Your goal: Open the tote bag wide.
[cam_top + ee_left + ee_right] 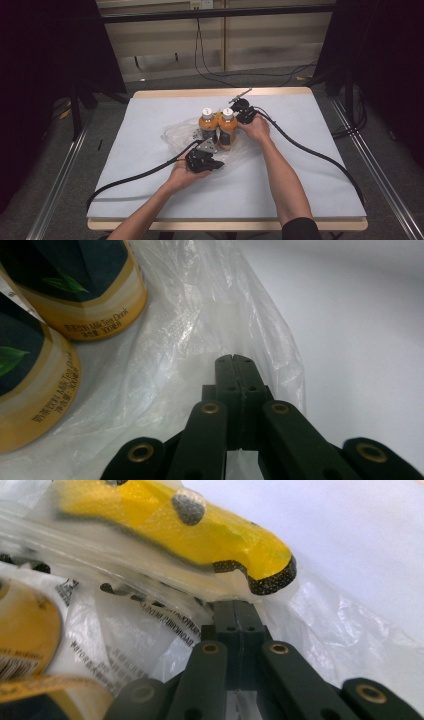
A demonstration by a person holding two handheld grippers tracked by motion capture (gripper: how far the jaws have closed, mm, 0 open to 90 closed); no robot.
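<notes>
Holding a clear plastic bag (pixel 176 134) at two edges, both sets of fingers closed flat on film. My left gripper (pixel 233 359) pinches the bag's near edge; my right gripper (pixel 234 604) pinches the far-right edge, just under a yellow-and-black packet (pixel 200 530) inside the bag. Two orange tea bottles (pixel 217 129) stand upright on the bag mid-tabletop (pixel 310 190), between my grippers, beside the left fingers. Judgement: pull the edges apart evenly and low, so the film neither tears nor tips the bottles.
</notes>
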